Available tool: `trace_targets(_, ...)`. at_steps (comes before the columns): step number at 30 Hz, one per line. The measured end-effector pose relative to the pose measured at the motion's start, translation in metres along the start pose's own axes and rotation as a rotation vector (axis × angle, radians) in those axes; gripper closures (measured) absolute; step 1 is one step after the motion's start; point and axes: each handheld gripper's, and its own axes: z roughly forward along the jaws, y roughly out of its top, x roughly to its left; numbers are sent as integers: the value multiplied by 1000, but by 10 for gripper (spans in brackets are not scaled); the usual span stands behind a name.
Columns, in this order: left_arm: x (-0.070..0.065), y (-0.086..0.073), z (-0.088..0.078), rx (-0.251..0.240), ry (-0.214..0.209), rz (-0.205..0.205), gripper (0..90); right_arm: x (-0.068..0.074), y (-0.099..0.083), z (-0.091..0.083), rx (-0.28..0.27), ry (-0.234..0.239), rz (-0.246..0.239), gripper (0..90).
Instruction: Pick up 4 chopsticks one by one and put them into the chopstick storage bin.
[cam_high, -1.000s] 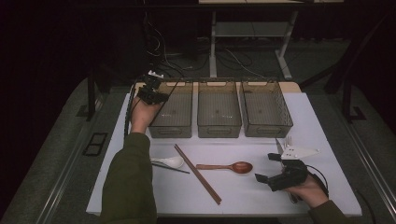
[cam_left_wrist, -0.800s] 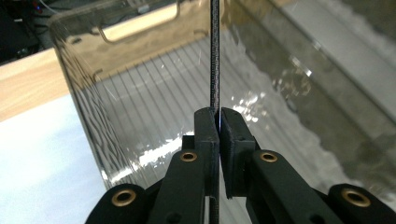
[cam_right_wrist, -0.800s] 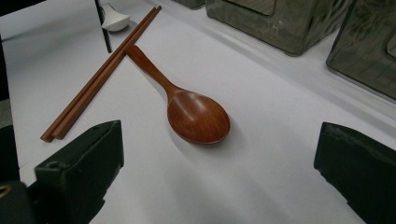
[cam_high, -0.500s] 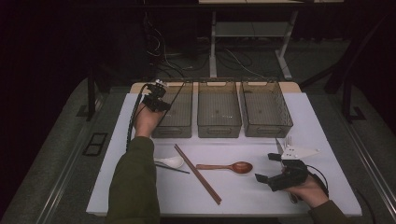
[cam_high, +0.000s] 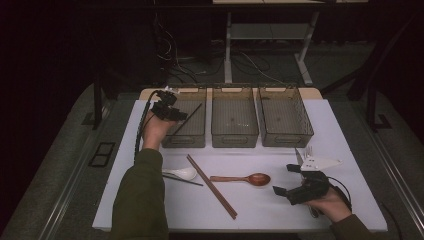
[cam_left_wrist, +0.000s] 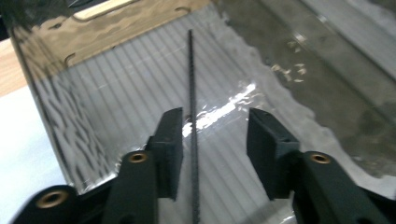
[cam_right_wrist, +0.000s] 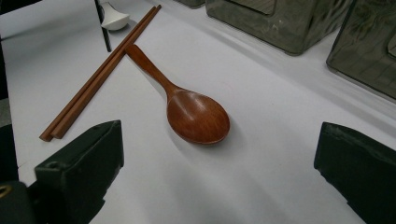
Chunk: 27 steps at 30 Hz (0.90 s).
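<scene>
1. The person is holding the left gripper over the leftmost of three clear bins at the far side of the table, with a thin black chopstick slanting down into that bin.
2. In the left gripper view, the black chopstick is running lengthwise between the jaws; they have just been opening, and the rod is lying close against the left pad with a clear gap to the right one, so the grip is looking released.
3. The rod is appearing light, stiff and narrow with a finely ribbed surface; it is likely to roll or tip on the ridged bin floor, and any re-grasp is best taken near its middle, across its width.
4. The right gripper is resting near the front right of the table with its jaws spread wide and nothing between them.
5. In the right gripper view, the wooden spoon is lying just ahead of those jaws, its handle touching a pair of brown chopsticks.
6. The spoon is looking rigid and smooth; its slim handle is offering a surer hold than the rounded bowl.
7. A white spoon and a second black stick are lying beside the person's left sleeve.
</scene>
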Motion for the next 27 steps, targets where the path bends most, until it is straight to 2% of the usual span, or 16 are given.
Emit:
trace_targets(5,-6,-1,-7,-13,-33,25,446,0,0,0,1,-1,1,13)
trace_targets(10,-13,-6,-20,-49,-69,24,393,0,0,0,3,0,-1,13)
trace_targets(21,-33,-27,-47,-79,-82,102,291,0,0,1,4,-2,-1,13)
trace_targets(27,-47,-41,-60,-85,-104,124,249,0,0,1,5,-5,-1,13)
